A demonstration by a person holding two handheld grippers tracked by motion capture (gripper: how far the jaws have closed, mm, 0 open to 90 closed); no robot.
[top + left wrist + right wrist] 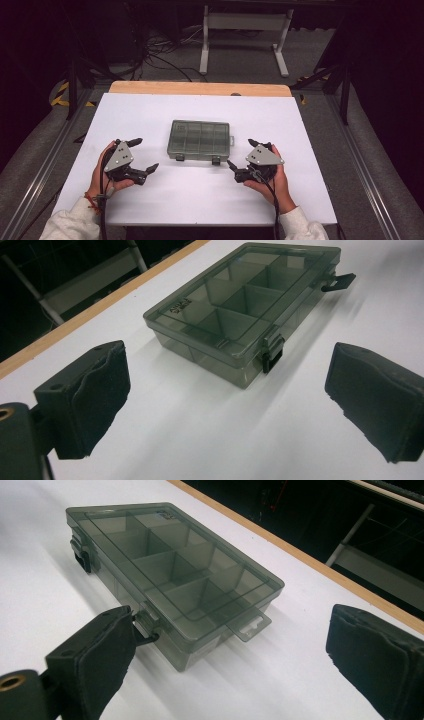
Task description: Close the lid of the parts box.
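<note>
Nearest the person, both hands sit on the white table [165,200], one each side of the box. Left gripper [140,156] is just left of the box's near-left corner, jaws spread wide w/ nothing between them; in the left gripper view its pads [95,400] stand well apart, box ahead of them, no contact. Right gripper [243,152] mirrors it off the near-right corner, also wide open & empty (one pad overlaps the near clasp in its own view; touching or not, can't tell).

The box [200,139] lies flat about mid-table, between the two grippers, lid closed. Smoky see-through plastic, divided into small compartments that look empty. Two clasps on the near long side [272,352], hang tab [248,625] on the right short end.

Handling, my guess: light, rigid, thin-walled, smooth so prob slippery; squeezing the lid could flex it. Best hold is across the short ends or low walls, one gripper steadying while the other works a clasp.

Some embossed lettering on the lid's corner [178,308], too faint to read.

Beyond the box: wooden table edge [200,88], then a white stand [245,30] & cables on the floor.
</note>
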